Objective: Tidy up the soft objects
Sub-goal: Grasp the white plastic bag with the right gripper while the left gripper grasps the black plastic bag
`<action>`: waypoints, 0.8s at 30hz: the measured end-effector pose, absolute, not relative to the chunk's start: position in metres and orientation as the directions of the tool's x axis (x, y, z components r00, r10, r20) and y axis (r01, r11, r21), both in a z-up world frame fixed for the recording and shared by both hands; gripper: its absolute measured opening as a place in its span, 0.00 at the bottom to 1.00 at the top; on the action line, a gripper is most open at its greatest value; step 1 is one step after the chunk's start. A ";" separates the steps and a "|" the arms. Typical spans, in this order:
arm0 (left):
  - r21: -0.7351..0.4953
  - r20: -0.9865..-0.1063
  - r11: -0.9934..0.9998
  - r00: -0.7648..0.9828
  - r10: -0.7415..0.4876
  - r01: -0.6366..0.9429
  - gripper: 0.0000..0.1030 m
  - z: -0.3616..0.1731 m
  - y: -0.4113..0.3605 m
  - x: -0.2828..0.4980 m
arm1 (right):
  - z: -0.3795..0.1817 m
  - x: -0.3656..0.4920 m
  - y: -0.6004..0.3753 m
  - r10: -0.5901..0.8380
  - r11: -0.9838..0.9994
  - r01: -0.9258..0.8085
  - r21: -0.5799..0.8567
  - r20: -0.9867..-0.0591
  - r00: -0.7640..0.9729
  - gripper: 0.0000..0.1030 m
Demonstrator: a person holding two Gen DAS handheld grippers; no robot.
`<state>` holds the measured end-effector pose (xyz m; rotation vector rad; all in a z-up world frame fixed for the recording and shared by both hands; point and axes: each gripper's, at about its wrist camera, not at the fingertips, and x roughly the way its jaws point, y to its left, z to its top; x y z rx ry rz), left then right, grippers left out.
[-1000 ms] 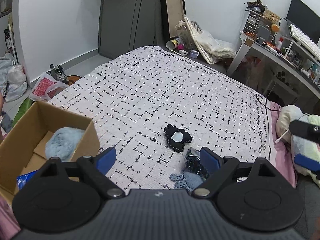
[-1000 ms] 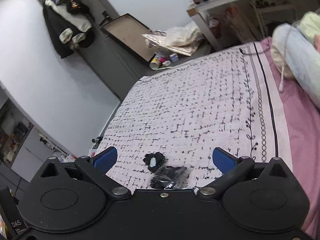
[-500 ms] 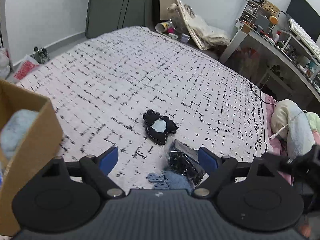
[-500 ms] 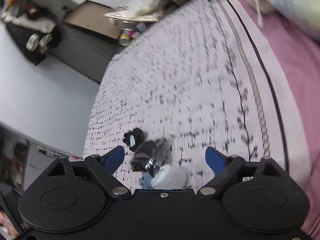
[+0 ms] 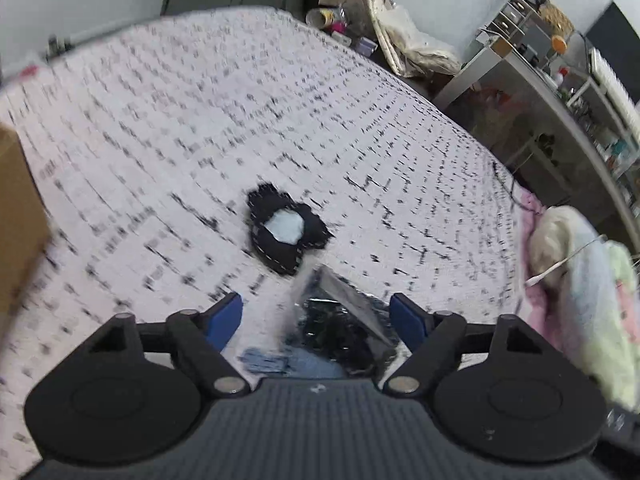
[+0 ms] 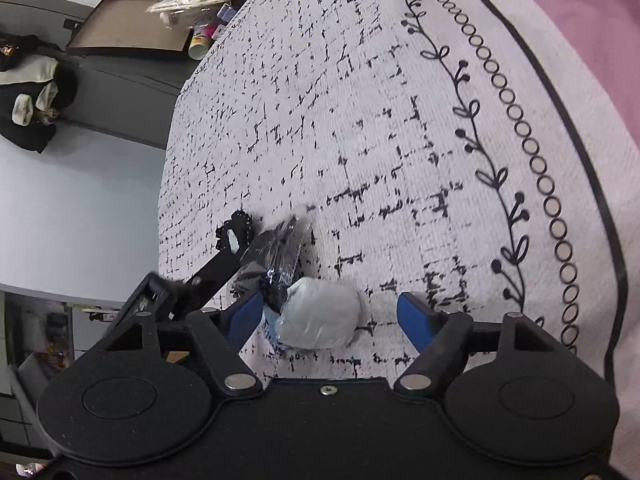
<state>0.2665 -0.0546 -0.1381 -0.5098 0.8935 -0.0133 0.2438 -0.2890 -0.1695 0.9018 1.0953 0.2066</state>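
Observation:
Three soft items lie close together on the patterned bedspread (image 5: 240, 120). A black fabric piece with a pale blue centre (image 5: 286, 232) lies ahead of my left gripper (image 5: 316, 316), which is open just above a clear bag of black fabric (image 5: 340, 328). A blue knitted piece (image 5: 280, 362) lies beside the bag. In the right wrist view my right gripper (image 6: 332, 312) is open around a light grey-blue soft bundle (image 6: 320, 312). The bag (image 6: 280, 248) and the black piece (image 6: 234, 232) lie just beyond, with the left gripper's finger (image 6: 216, 268) next to them.
A cardboard box (image 5: 16, 220) stands at the bed's left edge. Pillows and folded bedding (image 5: 580, 280) lie at the right. A desk with shelves (image 5: 560, 72) stands beyond the bed. The pink sheet (image 6: 580, 20) borders the bedspread on the right.
Both grippers have dropped toward the cluster of items. The left has swung away from the box. The right has tilted down, and the grey-blue bundle now sits between its fingers.

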 end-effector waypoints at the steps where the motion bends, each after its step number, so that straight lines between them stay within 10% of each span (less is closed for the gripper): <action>1: -0.436 -0.746 0.877 0.626 -0.226 -0.203 0.72 -0.141 -0.054 0.269 | -0.170 0.244 -0.288 0.553 0.646 0.271 0.714 -0.682 0.479 0.71; 4: -0.438 -0.753 0.875 0.616 -0.232 -0.206 0.56 -0.147 -0.056 0.272 | -0.173 0.246 -0.285 0.547 0.650 0.268 0.711 -0.683 0.484 0.71; 6: -0.472 -0.747 0.857 0.609 -0.265 -0.206 0.39 -0.151 -0.054 0.272 | -0.173 0.248 -0.282 0.545 0.657 0.257 0.709 -0.682 0.487 0.61; 7: -0.492 -0.740 0.845 0.612 -0.279 -0.209 0.32 -0.151 -0.053 0.272 | -0.173 0.249 -0.281 0.546 0.663 0.251 0.705 -0.685 0.482 0.38; 10: -0.463 -0.741 0.864 0.622 -0.255 -0.198 0.24 -0.142 -0.057 0.269 | -0.173 0.247 -0.282 0.559 0.658 0.246 0.712 -0.681 0.474 0.36; 24: -0.431 -0.710 0.887 0.669 -0.219 -0.166 0.20 -0.110 -0.054 0.233 | -0.145 0.230 -0.295 0.510 0.712 0.161 0.684 -0.660 0.551 0.36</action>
